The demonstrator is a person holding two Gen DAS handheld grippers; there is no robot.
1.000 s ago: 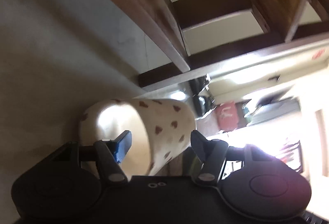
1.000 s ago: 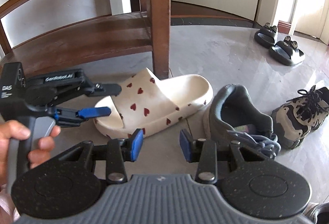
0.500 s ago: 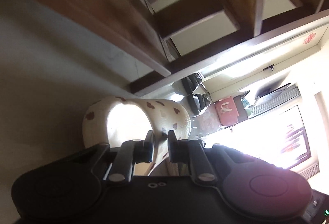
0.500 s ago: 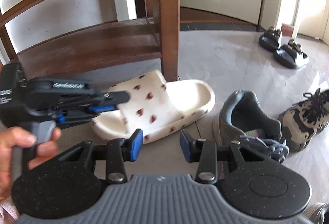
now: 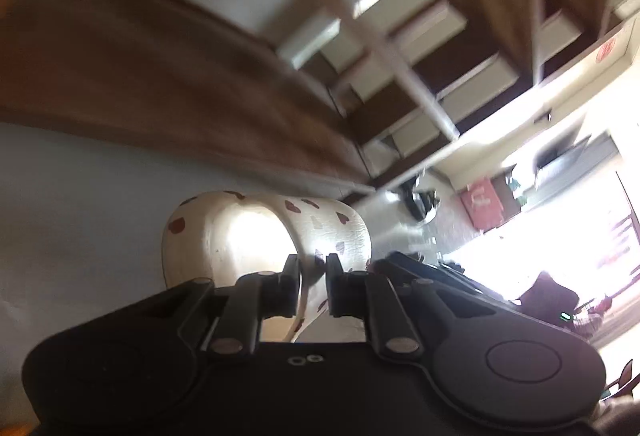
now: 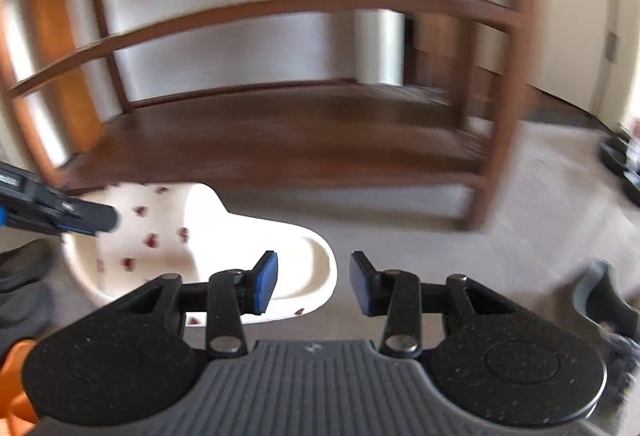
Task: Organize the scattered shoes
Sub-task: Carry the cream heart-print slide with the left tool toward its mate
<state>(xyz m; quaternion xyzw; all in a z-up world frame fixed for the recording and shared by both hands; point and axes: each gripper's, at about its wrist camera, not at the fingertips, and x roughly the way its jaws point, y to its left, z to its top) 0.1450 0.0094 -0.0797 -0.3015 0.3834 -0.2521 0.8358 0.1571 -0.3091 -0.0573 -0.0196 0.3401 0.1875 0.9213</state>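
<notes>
Clamping the cream heart-print foam slide (image 5: 320, 228) by its strap, the left gripper (image 5: 313, 278) carries it heel toward the empty, part-open right gripper (image 6: 312, 286), just short of the brown wooden shoe rack's (image 6: 280, 132) bottom shelf front edge.

Left wrist view: rolled hard sideways, close behind the slipper (image 5: 264, 236), facing along the floor to the bright doorway at 3 o'clock; rack (image 5: 168, 84) at 11.
Right wrist view: upright, angled down, near the floor, facing the rack (image 6: 280, 132) at 12 o'clock.
Shared: slipper (image 6: 240, 236), rack, black sandals (image 6: 620, 164).
</notes>
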